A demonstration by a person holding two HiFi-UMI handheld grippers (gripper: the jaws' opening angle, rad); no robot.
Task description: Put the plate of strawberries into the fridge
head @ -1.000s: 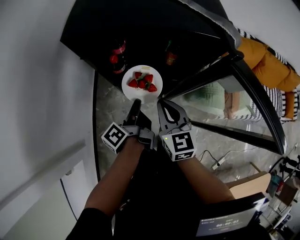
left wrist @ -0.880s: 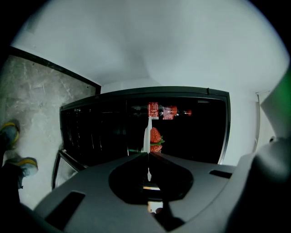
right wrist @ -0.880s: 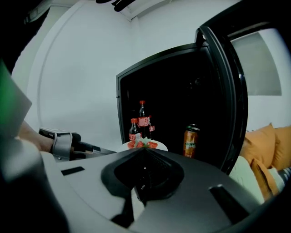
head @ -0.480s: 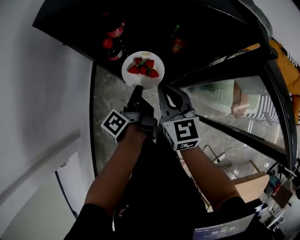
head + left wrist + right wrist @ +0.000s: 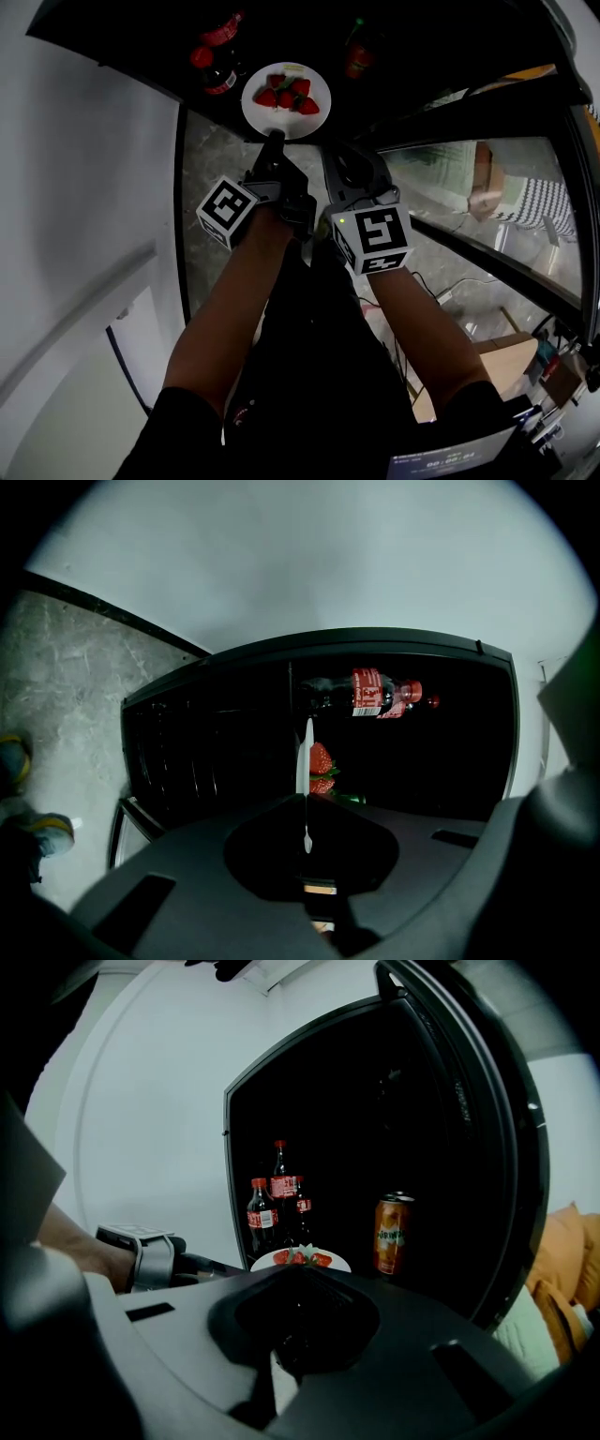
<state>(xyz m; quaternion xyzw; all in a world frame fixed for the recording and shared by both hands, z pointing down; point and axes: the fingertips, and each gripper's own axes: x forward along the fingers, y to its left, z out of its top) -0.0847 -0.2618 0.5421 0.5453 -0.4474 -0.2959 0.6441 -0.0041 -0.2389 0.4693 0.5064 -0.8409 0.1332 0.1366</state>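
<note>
My left tool (image 5: 274, 141) is clamped on the near rim of the plate (image 5: 281, 123), now just inside the open fridge (image 5: 412, 56), between the cola bottles (image 5: 211, 70) and a can (image 5: 358, 56). I judge it stiff, light and slick. The loose strawberries (image 5: 289, 95) would roll, so I keep the plate level. My right tool (image 5: 349, 167) is closed, holding nothing.

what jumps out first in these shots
A white plate of red strawberries stands out at top centre of the head view, pinched by its near rim in the left gripper. It is at the mouth of a black fridge, with cola bottles to its left and an orange can to its right.
</note>
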